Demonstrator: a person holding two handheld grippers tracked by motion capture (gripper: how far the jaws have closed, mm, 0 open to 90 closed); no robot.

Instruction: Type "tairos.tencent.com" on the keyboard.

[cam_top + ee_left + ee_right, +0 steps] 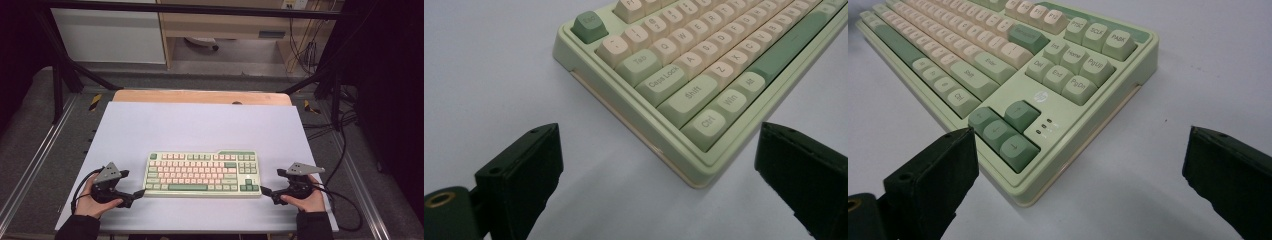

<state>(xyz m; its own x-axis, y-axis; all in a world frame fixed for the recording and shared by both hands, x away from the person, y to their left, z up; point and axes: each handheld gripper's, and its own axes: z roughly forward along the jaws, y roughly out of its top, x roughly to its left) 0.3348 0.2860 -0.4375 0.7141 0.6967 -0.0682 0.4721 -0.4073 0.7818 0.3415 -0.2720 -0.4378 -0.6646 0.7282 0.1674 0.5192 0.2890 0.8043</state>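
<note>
A green keyboard (202, 174) with pink and cream keys lies flat on the white table (200, 125), and it sits between the two sets of fingers. There are no containers on the table.

The left gripper (136, 194), held in the person's left hand (95, 197), rests low on the table just beside the keyboard's near left corner. In the left gripper view its fingers (526, 175) stand wide apart with nothing between the pads. The keyboard's (704, 85) corner with the Ctrl, Win and Shift keys lies just ahead of them, closer to the finger at the right of that view, and whether that finger touches the case cannot be told. The Esc key is farther off, beyond the finger at the left.

The right gripper (267, 194), held in the right hand (306, 200), sits just beside the keyboard's near right corner. In the right gripper view its fingers (930, 182) are also spread wide and hold nothing. The keyboard's (1013, 75) corner with the dark green arrow keys lies just ahead of the finger at the left of that view, which overlaps the case edge there; contact cannot be judged. The finger at the right stands well apart from the keyboard, over bare table (1158, 175).
</note>
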